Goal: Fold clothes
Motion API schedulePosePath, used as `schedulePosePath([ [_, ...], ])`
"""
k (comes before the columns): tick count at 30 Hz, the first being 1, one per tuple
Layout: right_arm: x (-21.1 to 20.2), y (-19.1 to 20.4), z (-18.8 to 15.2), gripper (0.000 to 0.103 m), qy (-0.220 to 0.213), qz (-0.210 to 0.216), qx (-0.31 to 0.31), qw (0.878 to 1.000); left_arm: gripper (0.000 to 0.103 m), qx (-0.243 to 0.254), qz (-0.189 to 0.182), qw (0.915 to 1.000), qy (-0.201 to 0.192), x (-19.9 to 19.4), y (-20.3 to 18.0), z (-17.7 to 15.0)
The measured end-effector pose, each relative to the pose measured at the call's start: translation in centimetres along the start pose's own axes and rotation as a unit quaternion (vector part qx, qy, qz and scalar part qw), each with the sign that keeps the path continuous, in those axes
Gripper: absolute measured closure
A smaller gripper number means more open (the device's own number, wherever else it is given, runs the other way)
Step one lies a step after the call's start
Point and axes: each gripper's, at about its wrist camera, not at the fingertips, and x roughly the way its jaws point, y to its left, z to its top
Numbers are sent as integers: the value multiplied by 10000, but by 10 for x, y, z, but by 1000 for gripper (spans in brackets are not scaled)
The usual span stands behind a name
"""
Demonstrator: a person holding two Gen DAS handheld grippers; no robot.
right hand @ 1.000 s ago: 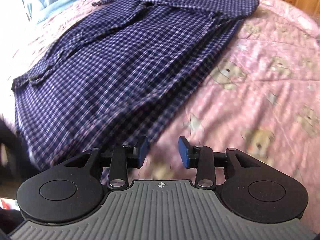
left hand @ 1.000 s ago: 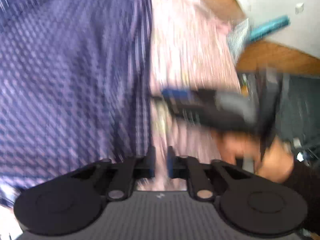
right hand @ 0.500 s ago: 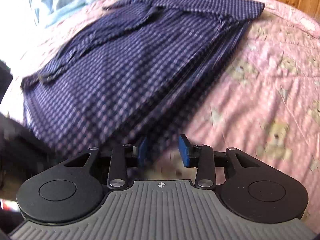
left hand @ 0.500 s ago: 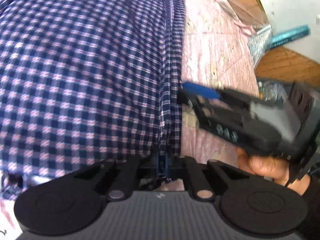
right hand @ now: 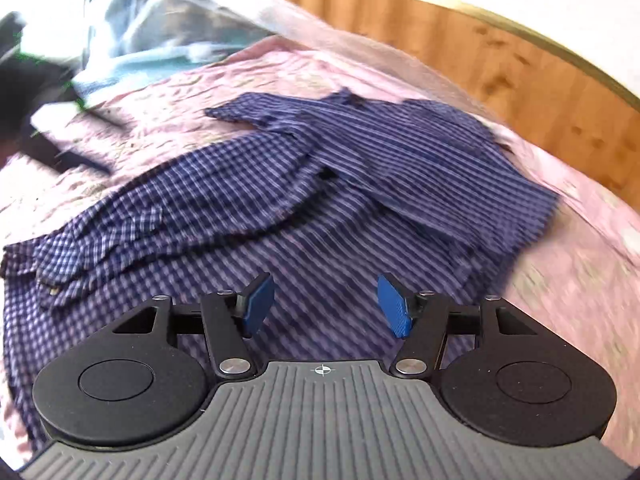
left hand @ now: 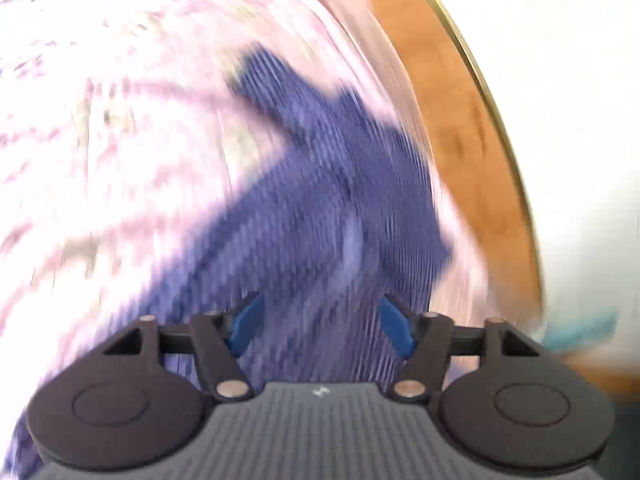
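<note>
Well, from the left wrist camera everything is smeared with motion blur. The left gripper (left hand: 320,326) has its blue fingers (left hand: 244,328) spread wide apart with nothing between them. Beyond them lies the navy checked shirt (left hand: 320,200), spread on a pink bedspread (left hand: 100,120); its outline is soft, and what looks like a sleeve or collar point sticks up toward the top, though I can't be sure which. To the right runs a wooden headboard (left hand: 452,120) with a pale wall behind it, and a streak of something teal (left hand: 580,326) shows low at the right edge, too blurred to name.

From the right wrist camera the scene is clearer. The right gripper (right hand: 322,306) is also wide open, its blue pads (right hand: 260,304) empty and held above the cloth. The shirt (right hand: 360,184) lies flat on the bedspread (right hand: 580,280), partly folded: one checked panel is laid over the body, and a cuffed sleeve end rests on the left part of it. A short sleeve points left near the top. Behind the shirt is a light blue cloth (right hand: 152,64) under clear plastic, with the headboard (right hand: 500,72) curving along the right. At the far left something dark (right hand: 36,120) intrudes, blurred; it may be the other gripper.
</note>
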Motion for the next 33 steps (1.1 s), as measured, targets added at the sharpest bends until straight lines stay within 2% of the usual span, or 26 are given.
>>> schedulePosePath([
  [2, 12, 4, 8, 42, 37, 188, 0, 9998, 32, -378, 14, 9992, -127, 27, 10, 26],
  [4, 19, 5, -6, 41, 262, 403, 171, 9987, 27, -756, 27, 9968, -254, 54, 21, 52],
  [8, 20, 5, -44, 41, 818, 653, 314, 9940, 28, -1488, 50, 9875, -509, 107, 41, 103],
  [10, 16, 5, -58, 41, 894, 732, 318, 9928, 28, -1494, -185, 9858, -737, 126, 47, 108],
  [12, 14, -2, -68, 41, 899, 825, 378, 9918, 31, -1561, -229, 9833, -903, 134, 51, 115],
  [13, 13, -5, -72, 41, 890, 871, 422, 9913, 39, -1575, -240, 9824, -975, 135, 51, 118],
  [14, 14, -8, -73, 42, 915, 938, 461, 9903, 49, -1499, -192, 9837, -980, 136, 50, 120],
  [15, 17, -14, -74, 44, 923, 1021, 556, 9889, 83, -1412, -142, 9850, -987, 137, 48, 122],
  [16, 20, -19, -74, 45, 931, 1104, 651, 9874, 96, -1229, -78, 9871, -1020, 135, 42, 124],
  [17, 23, -25, -74, 45, 938, 1189, 748, 9856, 97, -1016, -9, 9892, -1056, 133, 34, 125],
  [19, 27, -39, -72, 46, 914, 1409, 1118, 9794, 97, -16, 226, 9925, -1201, 121, -5, 120],
  [20, 28, -48, -71, 46, 877, 1483, 1332, 9760, 97, 635, 319, 9896, -1253, 112, -32, 111],
  [21, 29, -57, -70, 46, 839, 1552, 1547, 9721, 97, 1299, 398, 9822, -1294, 103, -60, 101],
  [22, 29, -69, -70, 46, 759, 1516, 1830, 9684, 97, 2088, 363, 9688, -1284, 88, -92, 80],
  [23, 28, -82, -71, 46, 690, 1476, 2136, 9632, 97, 2867, 303, 9492, -1258, 73, -123, 59],
  [24, 28, -95, -75, 46, 654, 1496, 2510, 9541, 97, 3653, 38, 9237, -1154, 53, -153, 25],
  [25, 28, -109, -79, 45, 618, 1513, 2880, 9436, 97, 4391, -216, 8922, -1034, 34, -180, -8],
  [26, 28, -122, -83, 44, 581, 1528, 3246, 9316, 97, 4922, -359, 8657, -838, 27, -191, -41],
  [27, 27, -135, -87, 44, 542, 1547, 3609, 9181, 97, 5433, -502, 8356, -639, 20, -202, -73],
  [28, 28, -147, -94, 44, 480, 1700, 4019, 8985, 97, 5921, -642, 8021, -437, 12, -213, -106],
  [29, 28, -158, -102, 44, 322, 1907, 4492, 8722, 97, 6367, -766, 7670, -235, 6, -222, -138],
  [31, 29, -178, -118, 43, -61, 2260, 5419, 8095, 97, 6862, -758, 7233, 137, 9, -217, -180],
  [32, 29, -187, -126, 42, -271, 2354, 5794, 7799, 97, 6961, -729, 7138, 262, 12, -211, -193],
  [33, 30, -194, -132, 42, -435, 2344, 6025, 7617, 97, 6966, -738, 7126, 374, 14, -206, -199],
])
